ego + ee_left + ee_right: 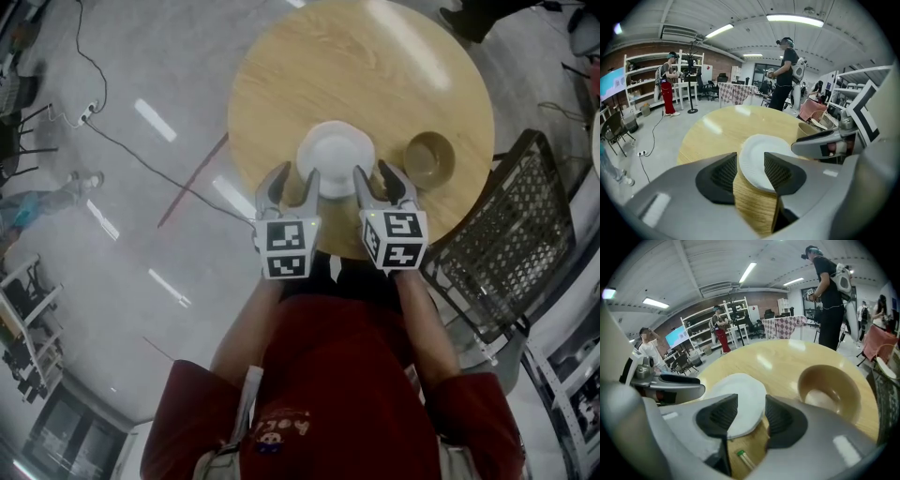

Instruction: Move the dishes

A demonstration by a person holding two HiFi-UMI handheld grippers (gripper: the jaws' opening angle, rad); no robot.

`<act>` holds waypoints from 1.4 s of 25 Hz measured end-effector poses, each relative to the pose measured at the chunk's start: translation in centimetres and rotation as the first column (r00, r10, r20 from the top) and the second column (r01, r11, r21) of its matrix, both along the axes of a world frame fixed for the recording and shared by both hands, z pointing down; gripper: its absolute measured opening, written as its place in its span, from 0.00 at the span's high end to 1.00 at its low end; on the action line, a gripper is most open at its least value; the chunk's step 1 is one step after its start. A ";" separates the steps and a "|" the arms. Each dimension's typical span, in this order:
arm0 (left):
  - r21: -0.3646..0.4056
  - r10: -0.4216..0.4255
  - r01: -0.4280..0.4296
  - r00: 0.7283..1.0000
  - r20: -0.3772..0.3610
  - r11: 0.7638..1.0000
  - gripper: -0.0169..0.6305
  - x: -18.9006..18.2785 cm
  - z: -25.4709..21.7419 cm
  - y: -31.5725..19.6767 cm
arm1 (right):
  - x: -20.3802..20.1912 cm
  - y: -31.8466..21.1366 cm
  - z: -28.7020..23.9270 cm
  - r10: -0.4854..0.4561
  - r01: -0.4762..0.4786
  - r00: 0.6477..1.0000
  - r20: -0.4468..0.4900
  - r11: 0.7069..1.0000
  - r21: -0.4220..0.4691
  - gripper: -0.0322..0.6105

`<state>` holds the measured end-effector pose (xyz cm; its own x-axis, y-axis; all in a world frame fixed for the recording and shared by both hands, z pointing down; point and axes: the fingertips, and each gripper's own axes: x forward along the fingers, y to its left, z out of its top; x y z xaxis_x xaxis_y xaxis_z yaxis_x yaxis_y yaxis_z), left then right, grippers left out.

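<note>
One round wooden table (309, 75) fills the upper middle of the frame. It carries two dishes: one white plate (336, 159) and one tan bowl (429, 158). Two grippers show below: the left gripper (298, 183) and the right gripper (375, 180). One black mesh chair (511, 244) stands at the right.

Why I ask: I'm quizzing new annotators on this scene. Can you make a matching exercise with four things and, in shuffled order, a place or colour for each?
Things
1. plate
2. bowl
3. chair
4. table

Descriptions
A. black mesh, beside the table on the person's right
B. white, just ahead of the open left gripper and right gripper
C. round, light wood
D. brown, on the table to the right of the plate

Pairs: 1-B, 2-D, 3-A, 4-C
</note>
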<state>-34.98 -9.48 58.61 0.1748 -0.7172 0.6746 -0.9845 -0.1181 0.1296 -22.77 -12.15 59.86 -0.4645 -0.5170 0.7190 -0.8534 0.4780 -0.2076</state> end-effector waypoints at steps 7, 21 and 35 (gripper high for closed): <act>-0.069 0.005 -0.007 1.000 -0.028 0.998 0.68 0.0 2.3 -0.4 | 0.0 -0.6 2.0 0.020 -0.022 0.999 -0.031 0.999 -0.047 0.68; -0.108 0.029 -0.029 1.000 -0.005 0.994 0.73 0.2 3.5 -0.8 | -0.4 -0.5 2.7 0.011 -0.016 0.997 -0.078 0.998 -0.064 0.71; -0.031 0.039 -0.039 0.999 -0.019 0.999 0.73 -0.3 0.1 -1.6 | -0.9 -0.7 -0.5 0.051 -0.050 0.998 -0.043 0.999 0.008 0.71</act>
<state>-35.26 -11.09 58.75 0.2148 -0.6881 0.6931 -0.9767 -0.1520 0.1517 -23.62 -12.80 59.35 -0.4066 -0.5441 0.7339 -0.8846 0.4354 -0.1673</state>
